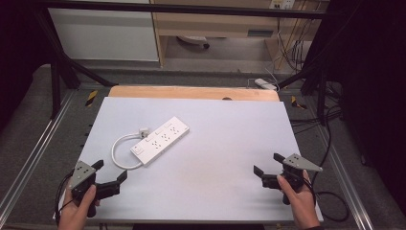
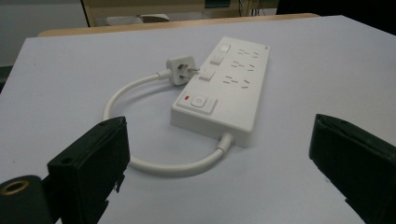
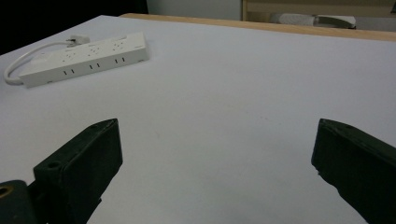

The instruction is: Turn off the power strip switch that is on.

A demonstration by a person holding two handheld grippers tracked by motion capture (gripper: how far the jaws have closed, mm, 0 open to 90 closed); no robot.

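Power strip [image 2: 229, 88] smooth white plastic w/ rubbery cord [image 2: 140, 88]; table [image 1: 230, 158] matt, wood edge

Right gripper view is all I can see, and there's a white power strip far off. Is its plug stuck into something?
Observer: No. In the left gripper view the plug lies on the table beside the power strip, and the cable curls in a loop.
Operator: Does it have an on button?
Observer: Yes, a round button with a small red mark beside it, at the end where the cable comes out.
Operator: Where's my other gripper?
Observer: The high view shows the left gripper at the table's near left, fingers open, close to the cable loop.
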